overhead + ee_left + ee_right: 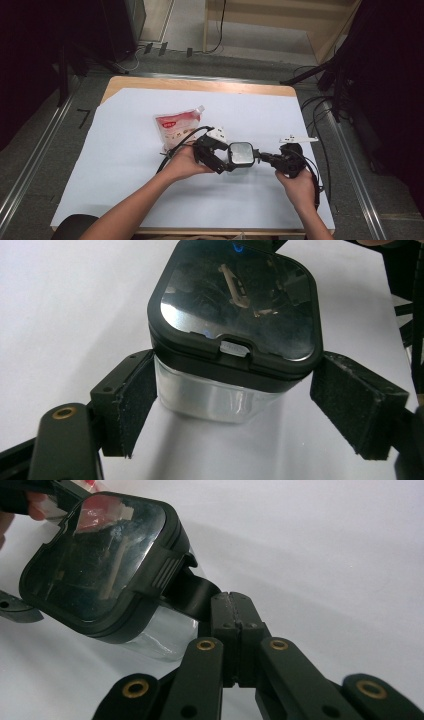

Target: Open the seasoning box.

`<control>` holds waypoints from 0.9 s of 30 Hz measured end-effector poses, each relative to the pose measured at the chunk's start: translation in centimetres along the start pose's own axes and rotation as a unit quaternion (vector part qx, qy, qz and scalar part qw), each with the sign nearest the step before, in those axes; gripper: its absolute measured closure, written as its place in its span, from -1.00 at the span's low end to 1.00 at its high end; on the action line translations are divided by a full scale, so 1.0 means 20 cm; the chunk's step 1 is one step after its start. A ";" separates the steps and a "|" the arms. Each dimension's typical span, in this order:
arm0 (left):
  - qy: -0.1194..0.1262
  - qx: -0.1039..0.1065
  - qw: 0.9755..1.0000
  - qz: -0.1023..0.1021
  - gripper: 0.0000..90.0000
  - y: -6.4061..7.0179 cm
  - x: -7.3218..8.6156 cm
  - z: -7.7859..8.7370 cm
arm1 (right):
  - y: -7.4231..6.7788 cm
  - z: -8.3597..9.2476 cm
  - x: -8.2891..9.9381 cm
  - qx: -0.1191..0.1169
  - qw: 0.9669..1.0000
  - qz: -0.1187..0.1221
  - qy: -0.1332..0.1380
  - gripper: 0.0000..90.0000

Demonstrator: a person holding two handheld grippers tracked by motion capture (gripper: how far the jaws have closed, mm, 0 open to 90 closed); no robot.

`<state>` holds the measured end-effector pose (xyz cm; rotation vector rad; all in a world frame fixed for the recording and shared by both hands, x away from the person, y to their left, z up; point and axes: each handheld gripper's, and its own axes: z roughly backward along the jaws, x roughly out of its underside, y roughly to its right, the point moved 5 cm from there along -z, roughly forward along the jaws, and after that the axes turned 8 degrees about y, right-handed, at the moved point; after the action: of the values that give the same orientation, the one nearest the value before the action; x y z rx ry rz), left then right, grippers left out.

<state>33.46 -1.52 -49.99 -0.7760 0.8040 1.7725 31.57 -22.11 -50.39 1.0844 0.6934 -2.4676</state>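
Pinching the container's (100, 565) black lid tab (192, 595), right claw (235, 611) holds firm; left claw (240, 410) straddles it, spread wide, lid unopened.

Clear container (241, 154) w/ black lid, on table

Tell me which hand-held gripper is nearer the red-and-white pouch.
Left. The left hand-held gripper sits just right of the pouch; the right hand-held gripper lies farther right, beyond the black-lidded container.
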 end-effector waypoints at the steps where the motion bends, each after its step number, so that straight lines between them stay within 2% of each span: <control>1: 0.003 0.001 1.000 -0.007 -0.60 0.00 -0.01 -0.01 | 0.00 0.00 0.00 0.000 1.000 0.001 0.002 0.99; 4: -0.006 -0.001 1.000 -0.013 -0.62 0.00 -0.01 -0.02 | 0.01 0.00 0.00 -0.003 1.000 -0.007 0.003 0.97; 9: -0.005 0.000 1.000 -0.023 -0.64 0.00 -0.03 -0.05 | 0.01 -0.01 0.00 -0.001 1.000 -0.003 0.003 1.00; 13: 0.001 0.006 1.000 -0.018 -0.65 -0.01 -0.02 -0.06 | 0.01 -0.02 0.00 0.001 1.000 -0.004 0.004 1.00; 18: -0.011 0.001 1.000 -0.024 -0.65 0.00 -0.03 -0.06 | 0.01 -0.02 0.00 0.001 1.000 -0.004 0.006 1.00; 20: -0.016 -0.005 0.999 -0.037 -0.64 0.00 -0.04 -0.06 | 0.01 -0.02 0.00 0.002 1.000 -0.005 0.005 1.00; 27: -0.021 -0.006 0.999 -0.048 -0.63 0.01 -0.05 -0.05 | 0.01 -0.02 0.01 0.002 1.000 0.000 0.002 1.00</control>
<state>33.79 -2.96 -49.70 -0.7703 0.7165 1.7041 31.80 -22.11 -50.77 1.0915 0.6908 -2.4692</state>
